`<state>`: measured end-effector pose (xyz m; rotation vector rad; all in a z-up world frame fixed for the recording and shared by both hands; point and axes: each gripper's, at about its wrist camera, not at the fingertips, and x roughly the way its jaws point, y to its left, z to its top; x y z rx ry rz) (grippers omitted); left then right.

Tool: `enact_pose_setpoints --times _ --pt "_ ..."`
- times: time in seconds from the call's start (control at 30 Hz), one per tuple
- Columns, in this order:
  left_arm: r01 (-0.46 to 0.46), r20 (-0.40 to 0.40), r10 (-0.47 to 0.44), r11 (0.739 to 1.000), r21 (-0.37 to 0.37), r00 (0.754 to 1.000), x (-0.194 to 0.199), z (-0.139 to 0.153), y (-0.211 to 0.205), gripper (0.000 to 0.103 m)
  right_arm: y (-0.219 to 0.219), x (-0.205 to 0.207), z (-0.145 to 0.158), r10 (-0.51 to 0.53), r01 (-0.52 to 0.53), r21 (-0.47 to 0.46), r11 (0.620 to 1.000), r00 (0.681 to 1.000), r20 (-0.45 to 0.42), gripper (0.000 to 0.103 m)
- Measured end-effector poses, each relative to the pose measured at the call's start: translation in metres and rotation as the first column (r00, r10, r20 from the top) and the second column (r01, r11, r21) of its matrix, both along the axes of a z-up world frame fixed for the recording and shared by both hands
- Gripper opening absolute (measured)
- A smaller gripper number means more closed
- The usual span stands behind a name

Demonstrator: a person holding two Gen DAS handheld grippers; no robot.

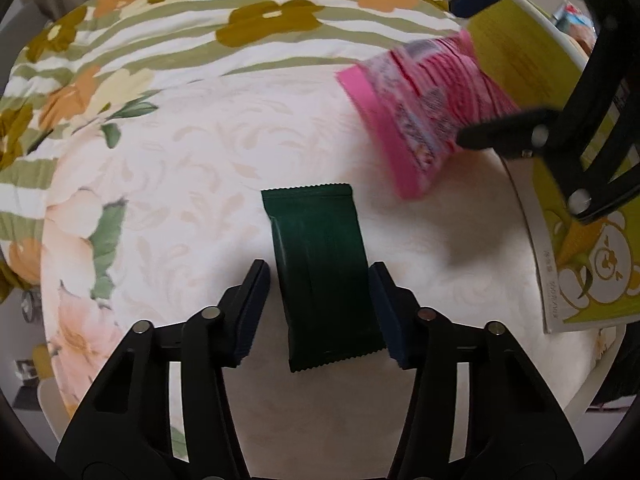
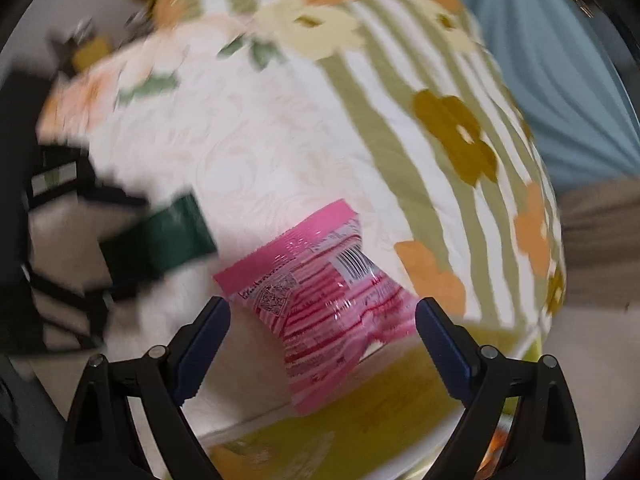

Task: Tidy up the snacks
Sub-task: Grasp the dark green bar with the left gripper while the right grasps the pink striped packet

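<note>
A dark green snack packet (image 1: pixel 320 272) lies flat on the pale bedsheet (image 1: pixel 200 160). My left gripper (image 1: pixel 319 276) points down over it with a finger on each long side. The right pad touches the packet's edge; a slim gap shows at the left pad. A pink striped snack packet (image 2: pixel 332 304) lies partly on a yellow-green booklet (image 2: pixel 360 420). My right gripper (image 2: pixel 323 308) hovers open around it, both pads well apart from it. The left wrist view shows the pink packet (image 1: pixel 420 112) under the right gripper (image 1: pixel 490 64). The right wrist view is blurred, with the green packet (image 2: pixel 160 236) at its left.
A striped floral quilt (image 1: pixel 160 40) covers the far part of the bed. The yellow-green booklet (image 1: pixel 580 280) with a bear drawing lies at the right edge. More wrapped snacks (image 1: pixel 576 16) show beyond it. A person's blue garment (image 2: pixel 560 80) is behind the quilt.
</note>
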<state>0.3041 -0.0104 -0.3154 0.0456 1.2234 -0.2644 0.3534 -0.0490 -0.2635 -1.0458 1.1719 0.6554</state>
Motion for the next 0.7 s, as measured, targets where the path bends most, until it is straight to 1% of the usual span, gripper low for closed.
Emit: enact_pose_setpoints --times 0.1,0.2,0.3,0.37,0.43,0.5,0.6,0.7 --pt "-0.008 -0.006 0.008 1.000 0.000 1.000 0.005 0.000 0.013 0.039 0.006 0.003 -0.016 0.072 -0.074 -0.099 0.992 0.997 -0.024 0.092" --pt "-0.018 -0.014 0.018 1.000 -0.006 1.000 0.007 -0.001 0.026 0.039 0.008 0.009 -0.031 0.110 -0.121 -0.175 0.977 0.992 -0.069 0.092" --pt "-0.028 -0.025 0.027 1.000 -0.014 0.999 0.010 -0.002 0.038 0.038 0.007 0.015 -0.042 0.093 -0.118 -0.209 0.971 0.988 -0.126 0.092" --pt "-0.028 -0.031 0.028 0.999 -0.020 0.999 0.009 -0.002 0.043 0.038 0.007 0.018 -0.050 0.069 -0.100 -0.237 0.966 0.988 -0.136 0.092" --pt "-0.021 -0.033 0.021 1.000 -0.021 0.999 0.008 -0.001 0.047 0.038 0.006 0.021 -0.053 0.038 -0.072 -0.232 0.970 0.988 -0.147 0.092" --pt "-0.013 -0.034 0.013 1.000 -0.020 0.999 0.006 -0.001 0.049 0.038 0.004 0.024 -0.054 -0.015 -0.027 -0.213 0.977 0.982 -0.190 0.092" --pt "-0.007 -0.038 0.006 1.000 -0.023 0.999 0.002 -0.001 0.054 0.038 0.003 0.022 -0.053 -0.074 0.034 -0.169 0.985 0.968 -0.239 0.092" --pt "-0.008 -0.044 0.006 0.999 -0.032 0.999 -0.002 -0.001 0.060 0.038 0.005 0.016 -0.052 -0.149 0.123 -0.111 0.986 0.952 -0.269 0.092"
